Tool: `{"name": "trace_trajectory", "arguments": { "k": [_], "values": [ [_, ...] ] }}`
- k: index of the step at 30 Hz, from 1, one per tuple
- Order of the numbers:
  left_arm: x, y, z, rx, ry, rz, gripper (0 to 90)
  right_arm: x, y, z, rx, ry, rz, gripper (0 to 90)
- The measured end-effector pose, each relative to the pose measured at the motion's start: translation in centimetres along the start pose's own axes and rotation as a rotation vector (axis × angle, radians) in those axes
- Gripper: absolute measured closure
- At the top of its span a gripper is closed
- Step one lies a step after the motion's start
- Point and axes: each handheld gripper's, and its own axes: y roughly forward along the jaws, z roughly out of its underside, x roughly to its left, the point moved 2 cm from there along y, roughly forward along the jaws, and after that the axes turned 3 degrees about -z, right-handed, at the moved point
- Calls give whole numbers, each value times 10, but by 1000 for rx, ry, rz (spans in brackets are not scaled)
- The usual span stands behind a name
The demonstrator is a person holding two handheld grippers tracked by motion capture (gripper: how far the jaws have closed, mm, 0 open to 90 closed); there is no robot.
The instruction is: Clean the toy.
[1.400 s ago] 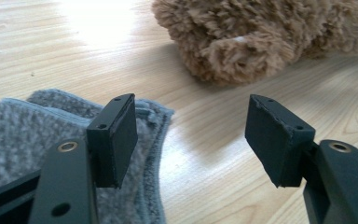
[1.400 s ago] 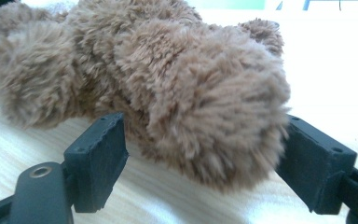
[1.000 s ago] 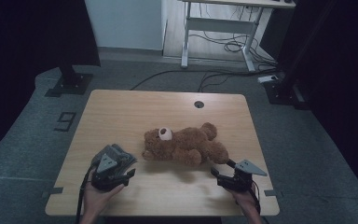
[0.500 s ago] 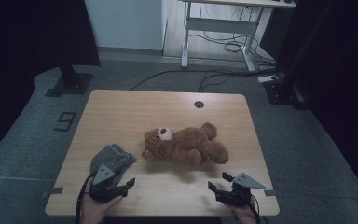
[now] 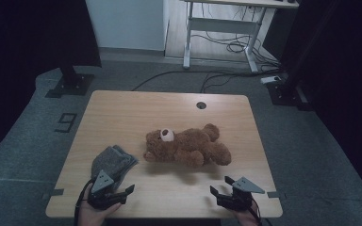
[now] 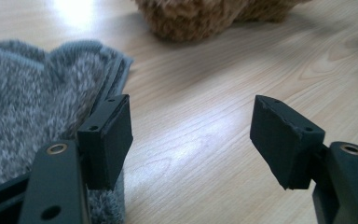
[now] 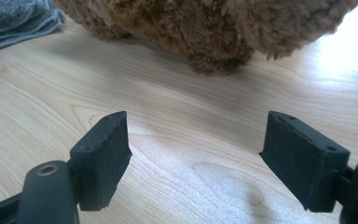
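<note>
Dim high view, glare in close-ups.

A wooden table [image 5: 136, 108] stands on a grey floor [image 5: 33, 141]. Its top is light brown with wavy wood lines. Near the far edge there is a small round hole [image 5: 201, 105]. A brown teddy bear [image 5: 187, 147] lies on its side in the middle of the table. Its white nose points up. A grey fuzzy cloth [image 5: 113, 161] lies bunched up near the front left corner, close to the bear's head but not touching it. The wood between them is bare.
</note>
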Motion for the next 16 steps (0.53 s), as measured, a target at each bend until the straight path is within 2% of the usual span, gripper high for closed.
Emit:
{"name": "trace_trajectory", "arguments": {
  "k": [7, 16],
  "values": [
    [2, 2, 1, 3, 0, 5, 299, -1, 0, 0, -3, -8, 2, 228],
    [3, 0, 0, 9, 2, -12, 299, 2, 2, 1, 7, -13, -14, 227]
  ]
}}
